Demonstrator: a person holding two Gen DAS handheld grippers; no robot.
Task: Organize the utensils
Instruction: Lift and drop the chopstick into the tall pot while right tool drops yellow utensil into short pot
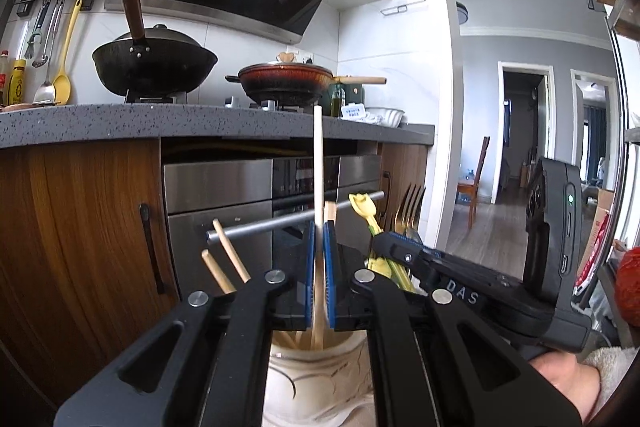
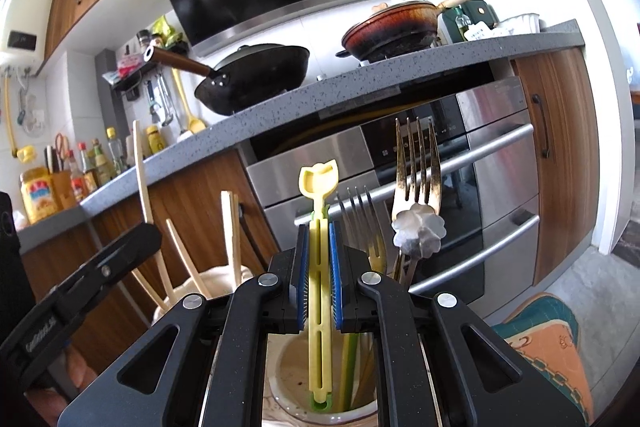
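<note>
Left fingers: the left gripper (image 1: 319, 239) is closed on a pale chopstick (image 1: 318, 163), which is pinched upright between the blue pads (image 1: 329, 259).
Chopstick's foot: the lower end is seen below the pads, already inside the mouth of a cream holder (image 1: 316, 383).
Right fingers: the right gripper (image 2: 319, 251) is nearly closed on a yellow slotted utensil (image 2: 318, 291), which is clamped upright between its pads (image 2: 335, 267).
Utensil's foot: its tip is lowered into a white cup (image 2: 288, 403), directly under the fingers.
Beside the left fingers: two more chopsticks (image 1: 224, 259) are leaned in the holder to their left.
Beside the right fingers: a silver fork (image 2: 360, 223), a gold fork (image 2: 418, 167) and a flower-ended handle (image 2: 418, 229) are stood just to their right.
Done: most utensils are judged to be sorted upright already.
Left: both held pieces are not yet released; whether others wait elsewhere cannot be told.
</note>
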